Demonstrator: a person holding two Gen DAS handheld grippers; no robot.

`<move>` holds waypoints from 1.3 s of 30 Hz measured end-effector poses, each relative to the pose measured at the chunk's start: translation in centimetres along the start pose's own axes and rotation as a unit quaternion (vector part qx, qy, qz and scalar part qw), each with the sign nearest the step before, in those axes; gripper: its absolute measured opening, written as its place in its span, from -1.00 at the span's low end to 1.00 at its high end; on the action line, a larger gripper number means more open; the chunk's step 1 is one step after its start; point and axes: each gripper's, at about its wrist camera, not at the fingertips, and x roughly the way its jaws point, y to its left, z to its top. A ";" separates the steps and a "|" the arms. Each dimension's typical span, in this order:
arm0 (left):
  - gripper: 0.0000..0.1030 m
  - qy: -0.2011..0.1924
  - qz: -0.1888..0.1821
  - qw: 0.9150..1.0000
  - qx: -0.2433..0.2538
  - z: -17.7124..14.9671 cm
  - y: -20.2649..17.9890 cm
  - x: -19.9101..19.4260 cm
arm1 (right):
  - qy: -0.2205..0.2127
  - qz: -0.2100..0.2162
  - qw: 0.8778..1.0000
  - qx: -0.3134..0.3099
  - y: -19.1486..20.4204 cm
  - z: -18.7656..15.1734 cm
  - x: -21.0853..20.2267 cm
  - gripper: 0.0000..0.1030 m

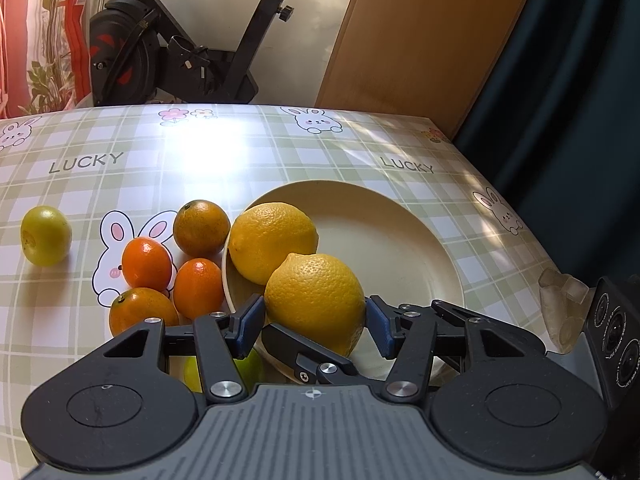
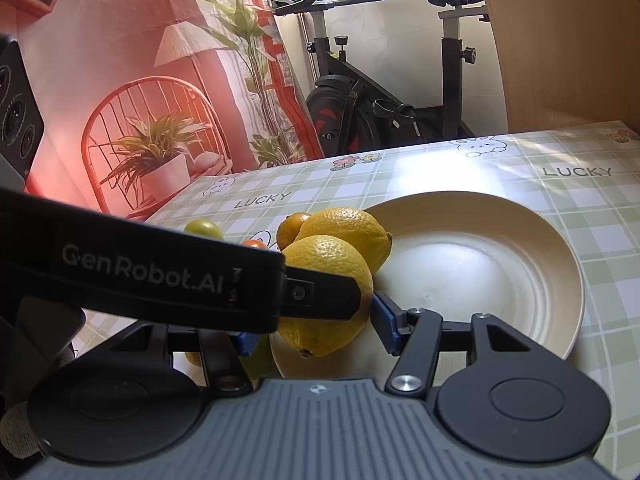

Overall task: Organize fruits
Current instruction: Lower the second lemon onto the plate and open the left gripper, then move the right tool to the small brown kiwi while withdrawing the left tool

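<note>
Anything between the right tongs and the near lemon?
Yes. The left tongs straddle the same near lemon. In the right wrist view, one finger of theirs lies across the lemon's face, in front of the right tongs.

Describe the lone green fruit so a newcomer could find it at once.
Start at the cream plate on the checked tablecloth, then pass left over the cluster of small oranges. Beyond them sits the green fruit, alone, touching nothing, yellowish-green where its neighbours are orange.
</note>
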 end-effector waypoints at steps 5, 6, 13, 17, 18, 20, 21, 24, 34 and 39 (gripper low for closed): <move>0.13 0.006 0.006 1.000 -0.002 -0.1 0.0 0.7 | 0.007 -0.002 1.000 0.003 -0.1 0.0 0.5 0.13; 0.13 0.005 0.006 1.000 -0.001 -0.2 0.0 0.7 | 0.009 -0.004 1.000 0.002 -0.1 0.0 0.7 0.13; 0.13 0.000 0.009 1.000 -0.003 -0.2 0.0 0.8 | 0.012 -0.008 1.000 0.004 0.0 -0.4 1.0 0.14; 0.13 -0.010 0.017 1.000 -0.001 -0.5 -0.2 0.2 | 0.008 -0.012 1.000 -0.002 0.2 -0.5 0.9 0.17; 0.13 -0.014 0.021 1.000 -0.004 -0.6 -0.1 0.0 | 0.006 -0.012 1.000 -0.003 0.2 -0.6 0.9 0.17; 0.13 -0.025 0.026 0.999 -0.015 -0.7 0.3 -0.5 | 0.003 -0.013 1.000 -0.003 0.1 -0.7 0.8 0.27; 0.13 -0.030 0.027 0.999 -0.023 -0.8 0.5 -0.8 | 0.002 -0.013 1.000 -0.001 0.1 -0.7 0.7 0.34; 0.13 -0.042 0.034 0.998 -0.043 -1.2 1.2 -1.7 | -0.005 -0.007 1.000 0.003 -0.1 -0.8 0.4 0.47; 0.13 -0.092 0.055 0.992 -0.071 -2.3 2.4 -6.1 | -0.029 0.005 1.000 -0.003 -0.1 -1.0 -0.7 0.49; 0.13 -0.118 0.065 0.987 -0.090 -2.7 3.5 -8.4 | -0.046 0.001 0.999 -0.007 -0.1 -1.2 -1.6 0.49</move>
